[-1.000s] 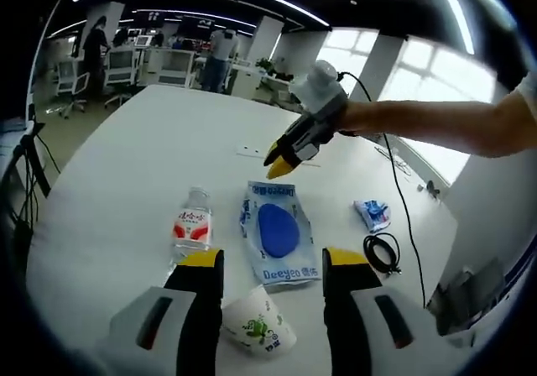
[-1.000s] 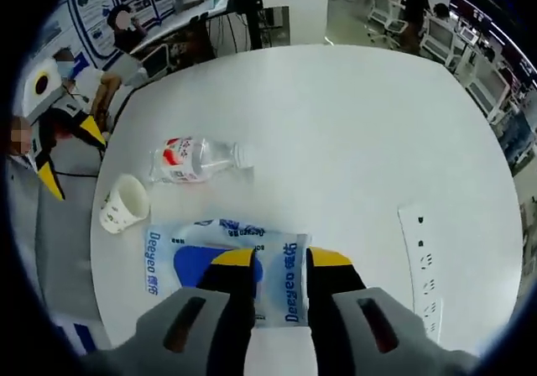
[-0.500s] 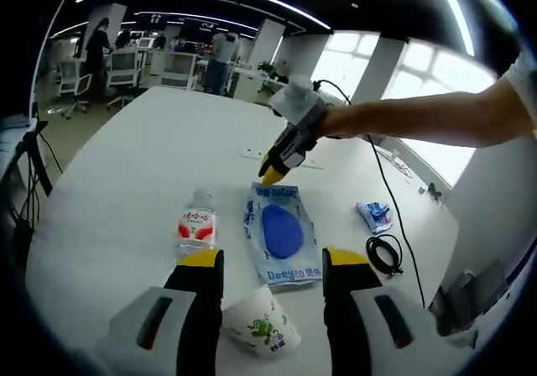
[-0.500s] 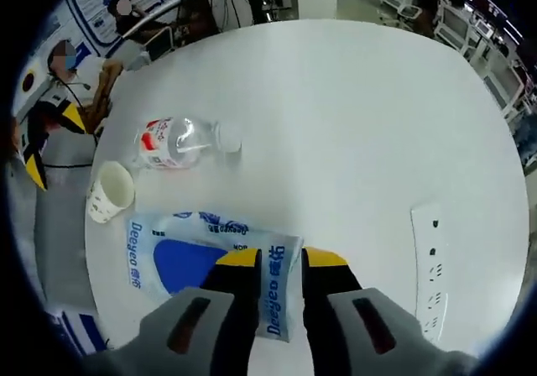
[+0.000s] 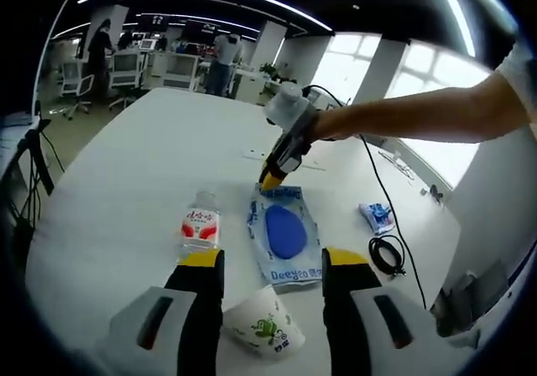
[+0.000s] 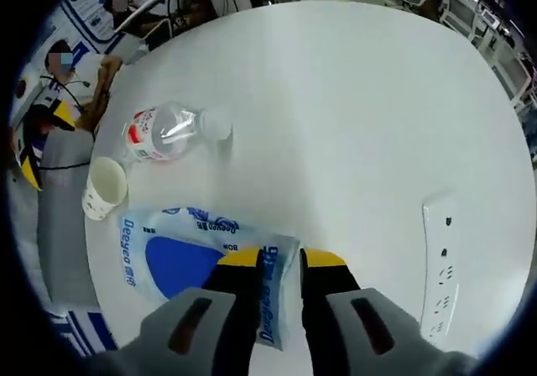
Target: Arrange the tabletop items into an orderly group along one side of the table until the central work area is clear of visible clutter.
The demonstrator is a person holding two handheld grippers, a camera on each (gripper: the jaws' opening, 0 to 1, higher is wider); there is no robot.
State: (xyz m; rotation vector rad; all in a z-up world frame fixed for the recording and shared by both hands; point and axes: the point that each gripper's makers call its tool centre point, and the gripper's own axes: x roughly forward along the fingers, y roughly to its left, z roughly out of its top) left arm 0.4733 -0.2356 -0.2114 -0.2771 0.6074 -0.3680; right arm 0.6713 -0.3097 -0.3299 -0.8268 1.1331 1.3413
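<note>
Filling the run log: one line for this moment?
right hand-held gripper: closing on blue pouch edge | left hand-held gripper: open above paper cup | bottle: lying

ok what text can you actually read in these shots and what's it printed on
"Deeyeo" on the blue and white pouch, near its lower edge in the left gripper view and along its side in the right gripper view.
The red label on the water bottle: print too small to read.
The green print on the paper cup: not legible.
The small blue packet: blurred.
</note>
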